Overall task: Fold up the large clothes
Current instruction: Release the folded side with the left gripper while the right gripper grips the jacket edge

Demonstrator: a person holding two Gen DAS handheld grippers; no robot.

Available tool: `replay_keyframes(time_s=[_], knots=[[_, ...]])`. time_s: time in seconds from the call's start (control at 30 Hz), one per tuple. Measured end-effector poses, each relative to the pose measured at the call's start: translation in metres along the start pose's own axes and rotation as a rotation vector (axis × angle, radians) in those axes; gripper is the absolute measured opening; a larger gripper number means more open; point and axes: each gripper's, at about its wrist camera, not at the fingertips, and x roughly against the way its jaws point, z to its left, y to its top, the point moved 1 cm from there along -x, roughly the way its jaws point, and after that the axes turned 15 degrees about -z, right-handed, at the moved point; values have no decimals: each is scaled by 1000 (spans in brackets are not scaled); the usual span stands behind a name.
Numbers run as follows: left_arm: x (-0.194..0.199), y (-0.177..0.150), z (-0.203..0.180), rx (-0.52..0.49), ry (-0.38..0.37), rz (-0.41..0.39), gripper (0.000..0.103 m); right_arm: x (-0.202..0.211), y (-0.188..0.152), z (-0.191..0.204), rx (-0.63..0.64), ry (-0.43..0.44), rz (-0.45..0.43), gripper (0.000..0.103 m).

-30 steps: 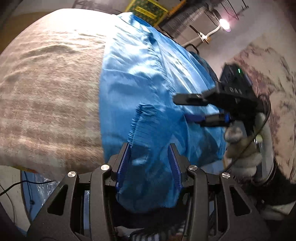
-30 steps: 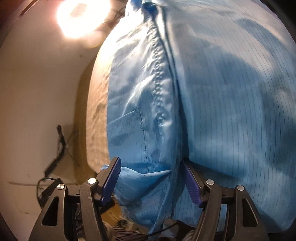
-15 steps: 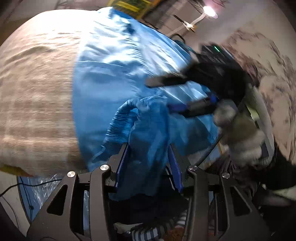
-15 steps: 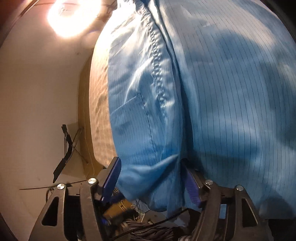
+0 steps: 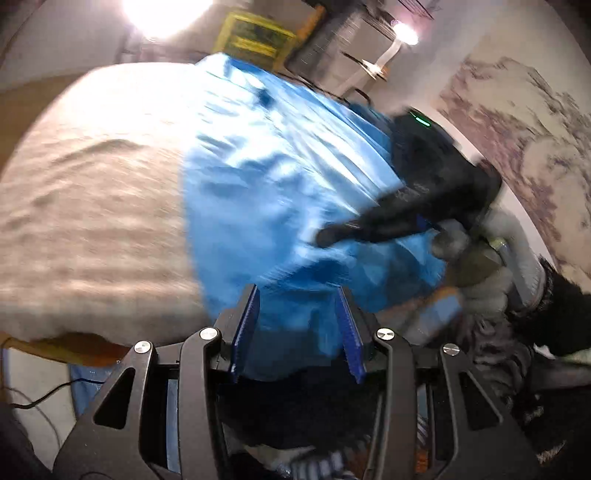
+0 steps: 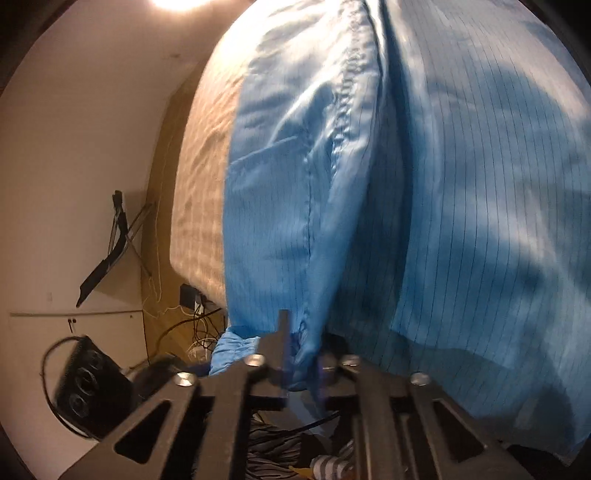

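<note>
A large blue garment (image 5: 280, 177) with fine dark lines lies spread over a beige bed cover (image 5: 92, 206). My left gripper (image 5: 301, 314) holds a bunched part of its near edge, and cloth fills the gap between the blue pads. In the right wrist view the same garment (image 6: 443, 184) drapes over the bed's edge. There my right gripper (image 6: 301, 343) is shut on a fold of the hem beside a seam. From the left wrist view, the right gripper (image 5: 325, 238) shows as a black body over the cloth, carried by a gloved hand (image 5: 480, 266).
The beige cover (image 6: 199, 206) ends at the bed's edge on the left. Below it lie cables (image 6: 192, 332), a black device (image 6: 88, 384) and a folded black stand (image 6: 110, 243). A lamp (image 5: 404, 35) and a yellow box (image 5: 255, 40) stand beyond the bed.
My right gripper's jaws have closed on the hem that lay between them. My left gripper has risen with its bunch of cloth, and the right gripper has shifted over the garment.
</note>
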Motion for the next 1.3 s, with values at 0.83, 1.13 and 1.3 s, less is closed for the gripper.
replay_keyframes(time_s=[0.83,1.13,1.3], knots=[[-56,-16,-33,-48,-65,96,29,51,67,48,201,-47,-128,7],[-15,-19,-6,37,-43,43,29,43,23,-11,167,-109,-37,54],[-18,-23,20,144,-1,56,30,45,5,-35,121,-127,-21,59]])
